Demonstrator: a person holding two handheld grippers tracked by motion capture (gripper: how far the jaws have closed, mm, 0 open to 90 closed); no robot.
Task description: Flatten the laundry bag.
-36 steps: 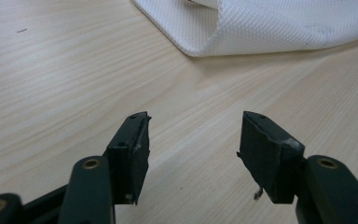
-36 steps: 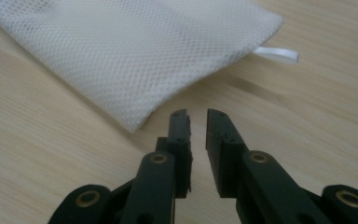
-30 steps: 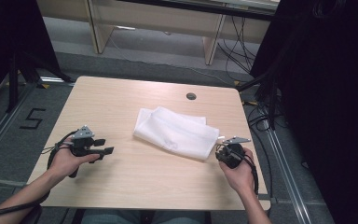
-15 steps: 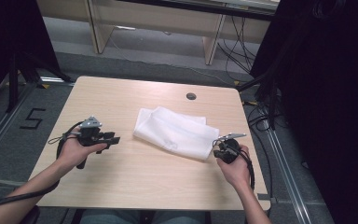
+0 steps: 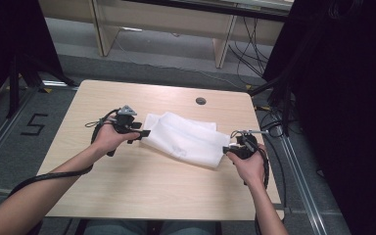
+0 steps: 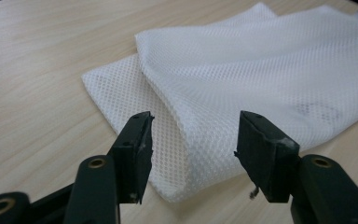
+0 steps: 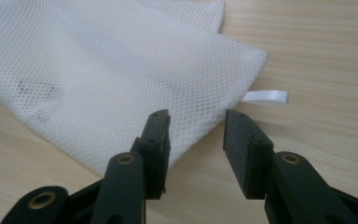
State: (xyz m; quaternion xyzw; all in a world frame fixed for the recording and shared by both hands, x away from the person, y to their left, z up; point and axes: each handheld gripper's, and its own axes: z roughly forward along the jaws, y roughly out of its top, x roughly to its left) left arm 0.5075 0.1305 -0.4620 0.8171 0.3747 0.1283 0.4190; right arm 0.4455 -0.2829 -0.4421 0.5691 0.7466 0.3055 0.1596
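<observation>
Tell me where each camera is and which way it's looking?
High view: sits above the person's side of the table, looking forward and down; forearms, left gripper and right gripper show.
Left gripper view: rides that gripper, looking along its open fingers at the white mesh bag.
Right gripper view: rides that gripper, facing the bag's other end and its white ribbon tab.
All three share the bag and the wooden tabletop.
</observation>
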